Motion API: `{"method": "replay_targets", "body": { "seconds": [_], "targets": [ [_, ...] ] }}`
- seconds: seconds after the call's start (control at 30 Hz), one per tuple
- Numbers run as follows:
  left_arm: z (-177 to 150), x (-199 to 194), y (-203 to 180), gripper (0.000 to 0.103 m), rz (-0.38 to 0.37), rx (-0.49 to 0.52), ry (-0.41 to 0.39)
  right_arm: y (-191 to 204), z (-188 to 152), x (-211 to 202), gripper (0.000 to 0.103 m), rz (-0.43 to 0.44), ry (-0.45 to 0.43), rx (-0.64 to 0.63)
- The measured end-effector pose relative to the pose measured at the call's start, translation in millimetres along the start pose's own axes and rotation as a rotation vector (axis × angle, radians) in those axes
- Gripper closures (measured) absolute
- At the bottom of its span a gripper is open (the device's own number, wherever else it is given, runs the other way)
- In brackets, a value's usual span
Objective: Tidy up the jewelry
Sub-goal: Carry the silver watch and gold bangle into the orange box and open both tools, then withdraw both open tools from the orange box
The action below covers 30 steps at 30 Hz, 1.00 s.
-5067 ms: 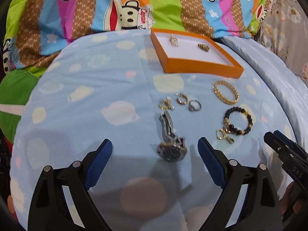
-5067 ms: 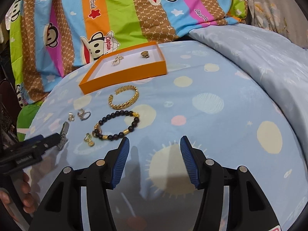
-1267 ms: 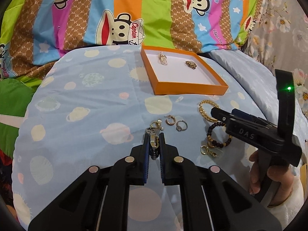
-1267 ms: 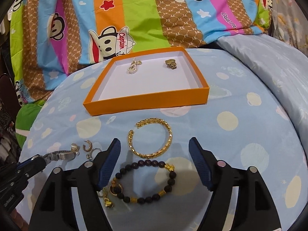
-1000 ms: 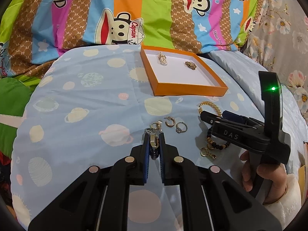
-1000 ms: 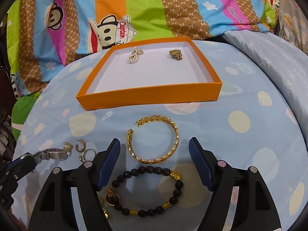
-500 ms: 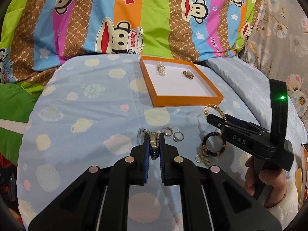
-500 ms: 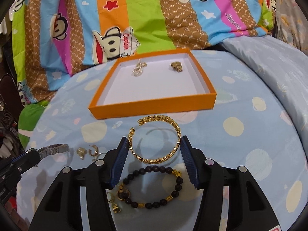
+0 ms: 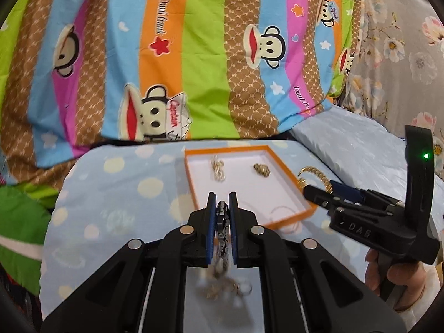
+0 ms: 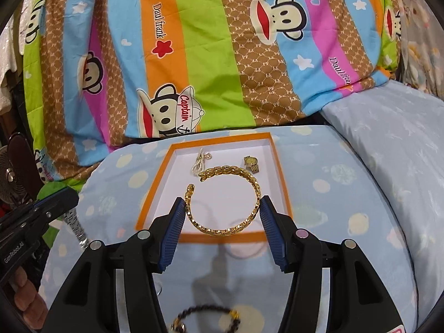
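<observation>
My left gripper is shut on a metal wristwatch, gripped by its strap and held in the air just short of the orange tray. From the right wrist view the watch strap hangs below the left gripper. My right gripper is shut on a gold chain bangle, pads pressing on both its sides, lifted over the tray's near edge. In the left wrist view the right gripper and the bangle hang beside the tray's right corner.
The tray holds a pale pendant and a small gold piece. A black bead bracelet and blurred earrings lie on the blue spotted sheet. A striped monkey quilt rises behind; a blue pillow lies right.
Both grippers have risen and moved toward the tray. The right one closed on the gold bangle and lifted it off the sheet. The left carried the watch up.
</observation>
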<state>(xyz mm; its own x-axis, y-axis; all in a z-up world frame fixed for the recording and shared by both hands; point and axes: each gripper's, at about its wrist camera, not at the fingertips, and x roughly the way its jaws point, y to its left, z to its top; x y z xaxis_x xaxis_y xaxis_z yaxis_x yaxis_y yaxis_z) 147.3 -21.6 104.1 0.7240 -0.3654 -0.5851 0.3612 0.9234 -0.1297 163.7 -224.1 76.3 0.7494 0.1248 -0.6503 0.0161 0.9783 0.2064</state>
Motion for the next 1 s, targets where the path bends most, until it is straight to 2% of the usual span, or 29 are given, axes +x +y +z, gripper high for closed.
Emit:
{"method": "replay_targets", "body": {
  "seconds": [0.17,0.47,0.67,0.8,0.87,0.9,0.93,1.0],
  "targets": [
    [20,58,-10,0.095,-0.013,0.01,0.022,-11,9,46,0.049,-0.018,0.048,0.01],
    [13,143,-13,0.095,0.018,0.025,0.11,-23,15,101,0.049,-0.041,0.101,0.009],
    [7,158,-8,0.095,0.023,0.014,0.137,-26,10,114,0.048,-0.044,0.121,0.007],
    [7,153,-5,0.092,0.045,0.011,0.102,-21,8,110,0.046,-0.063,0.107,-0.014],
    [9,145,-4,0.079,0.053,0.009,0.08,-20,8,102,0.045,-0.069,0.088,-0.012],
    [10,140,-1,0.068,0.045,-0.002,0.071,-21,8,97,0.045,-0.069,0.076,-0.011],
    [11,133,3,0.064,0.041,-0.015,0.061,-21,7,91,0.045,-0.07,0.065,-0.009],
    [13,118,9,0.064,0.034,-0.034,0.048,-22,5,74,0.045,-0.07,0.041,-0.005]
  ]
}}
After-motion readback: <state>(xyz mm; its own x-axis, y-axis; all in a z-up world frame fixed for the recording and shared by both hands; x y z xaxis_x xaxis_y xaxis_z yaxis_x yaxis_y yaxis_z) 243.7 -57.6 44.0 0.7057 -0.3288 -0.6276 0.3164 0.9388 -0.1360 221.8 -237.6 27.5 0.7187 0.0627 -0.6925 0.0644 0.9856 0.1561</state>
